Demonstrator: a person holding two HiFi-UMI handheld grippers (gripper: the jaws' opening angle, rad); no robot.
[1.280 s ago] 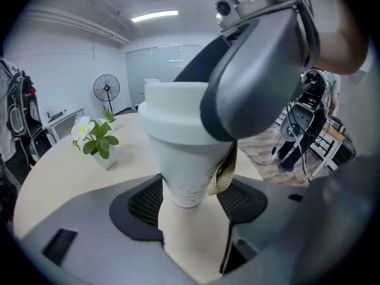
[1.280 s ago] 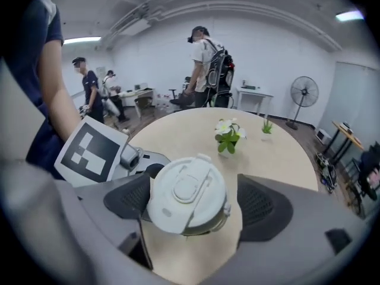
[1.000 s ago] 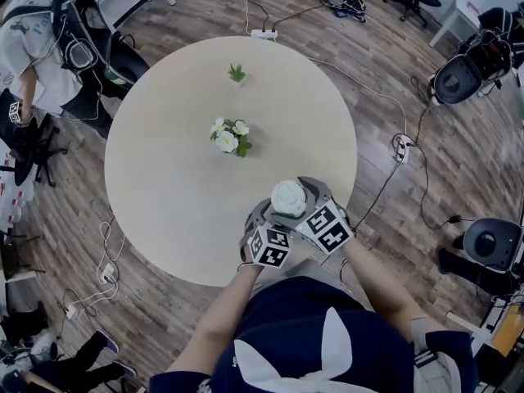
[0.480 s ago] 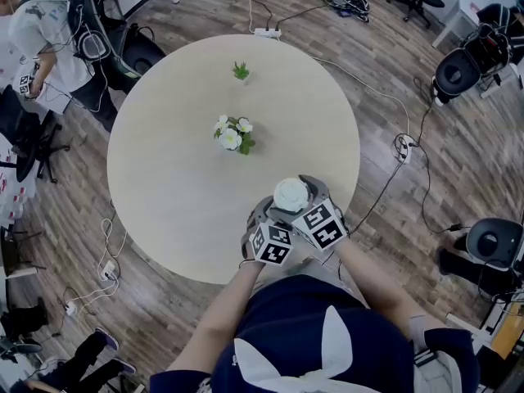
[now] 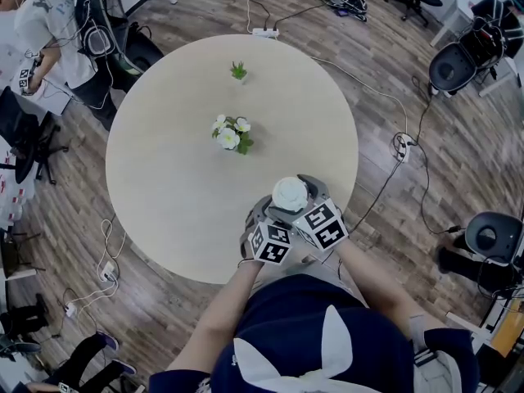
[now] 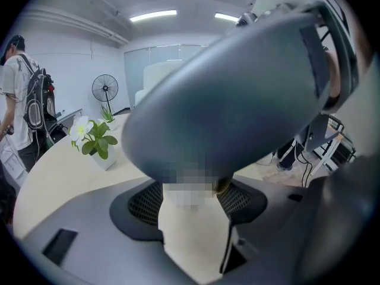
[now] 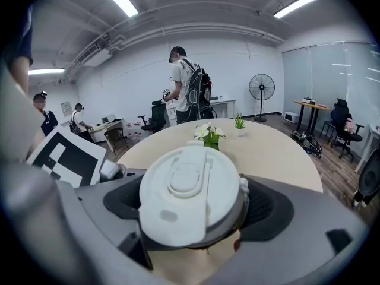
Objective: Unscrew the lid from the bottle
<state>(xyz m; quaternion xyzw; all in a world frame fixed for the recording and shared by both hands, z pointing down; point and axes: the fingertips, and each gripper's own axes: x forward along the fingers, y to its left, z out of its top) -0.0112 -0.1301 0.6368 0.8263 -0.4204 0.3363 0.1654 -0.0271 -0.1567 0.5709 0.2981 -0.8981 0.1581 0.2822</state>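
The bottle's white flip-top lid (image 5: pixel 288 194) shows over the table's near edge between both grippers. In the right gripper view the lid (image 7: pixel 190 195) fills the jaws. My right gripper (image 7: pixel 191 221) is shut on its rim, with the pads pressed on both sides. In the left gripper view my left gripper (image 6: pixel 190 209) sits lower, its jaws wide and closed on the bottle's neck (image 6: pixel 189 190). The grey underside of the right gripper (image 6: pixel 237 88) hides the rest of the bottle. In the head view the left gripper (image 5: pixel 273 216) and right gripper (image 5: pixel 292 196) overlap.
A small pot of white flowers (image 5: pixel 229 136) stands mid-table and a tiny green plant (image 5: pixel 238 72) at the far side of the round beige table (image 5: pixel 164 187). A person with a backpack (image 5: pixel 57 23) stands at the back left. Cables and office chairs ring the table.
Both grippers and the bottle stay where they were. Only the person at the back left has shifted a little.
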